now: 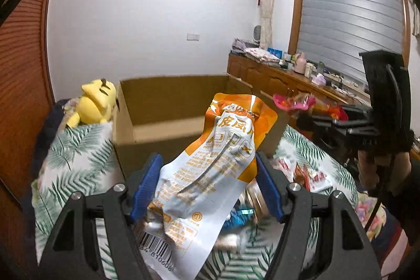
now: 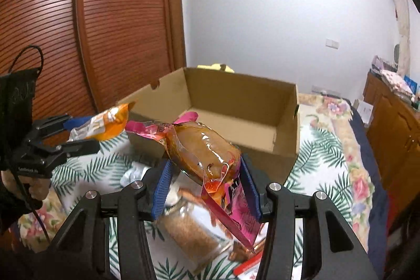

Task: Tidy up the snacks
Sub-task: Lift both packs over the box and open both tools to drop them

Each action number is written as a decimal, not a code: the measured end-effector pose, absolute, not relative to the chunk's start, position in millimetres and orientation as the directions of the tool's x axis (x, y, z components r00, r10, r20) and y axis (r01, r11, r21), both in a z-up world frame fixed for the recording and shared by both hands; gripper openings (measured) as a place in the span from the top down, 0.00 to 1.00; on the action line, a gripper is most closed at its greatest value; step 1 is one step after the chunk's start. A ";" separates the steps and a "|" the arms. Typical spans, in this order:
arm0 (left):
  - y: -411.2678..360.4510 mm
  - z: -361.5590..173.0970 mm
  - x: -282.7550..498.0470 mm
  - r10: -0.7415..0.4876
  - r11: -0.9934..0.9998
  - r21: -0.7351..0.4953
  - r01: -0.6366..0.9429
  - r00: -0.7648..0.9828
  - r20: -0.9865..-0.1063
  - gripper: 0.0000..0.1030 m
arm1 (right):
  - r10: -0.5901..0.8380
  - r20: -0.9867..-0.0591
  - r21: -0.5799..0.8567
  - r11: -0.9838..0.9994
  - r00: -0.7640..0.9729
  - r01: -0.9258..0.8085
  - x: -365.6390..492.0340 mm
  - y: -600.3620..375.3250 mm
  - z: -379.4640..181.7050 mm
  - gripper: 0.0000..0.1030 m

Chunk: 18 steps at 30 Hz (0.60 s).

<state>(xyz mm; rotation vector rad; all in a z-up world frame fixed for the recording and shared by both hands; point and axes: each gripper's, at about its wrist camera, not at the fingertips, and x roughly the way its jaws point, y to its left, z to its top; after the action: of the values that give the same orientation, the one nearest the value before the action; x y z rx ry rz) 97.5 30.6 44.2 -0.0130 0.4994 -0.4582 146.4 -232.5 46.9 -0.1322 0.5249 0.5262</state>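
My left gripper (image 1: 208,180) is shut on an orange and white snack pouch (image 1: 210,169), held up in front of the open cardboard box (image 1: 168,106). My right gripper (image 2: 207,185) is shut on a pink packet with a brown meat snack (image 2: 207,151), held just before the box's near wall (image 2: 231,148). The box inside looks empty. In the right wrist view the left gripper (image 2: 76,133) shows at the left with the orange pouch (image 2: 105,125). In the left wrist view the right gripper (image 1: 341,122) shows at the right with the pink packet (image 1: 294,101).
The box sits on a bed with a leaf-print cover (image 2: 325,169). Several loose snacks and a jar (image 2: 189,227) lie under the grippers. A yellow plush toy (image 1: 95,102) sits left of the box. A wooden wardrobe (image 2: 105,17) stands at the left, a cluttered sideboard (image 1: 288,72) at the right.
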 end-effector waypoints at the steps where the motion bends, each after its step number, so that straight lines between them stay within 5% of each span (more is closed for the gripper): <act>1: 29.2 47.0 100.4 -0.426 0.899 -0.122 0.420 0.781 -0.457 0.32 | 0.443 -0.506 0.013 0.862 0.740 -0.507 148.8 -231.9 48.3 0.51; 18: 13.4 60.9 155.9 -0.362 0.926 -0.090 0.366 0.795 -0.487 0.31 | 0.356 -0.527 -0.022 0.902 0.771 -0.432 201.6 -224.6 57.4 0.51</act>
<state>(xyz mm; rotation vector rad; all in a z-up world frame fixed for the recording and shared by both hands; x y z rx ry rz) 155.9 13.4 60.9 0.0090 0.5213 -0.3911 201.6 -224.6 57.4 -0.1454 0.5412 0.4289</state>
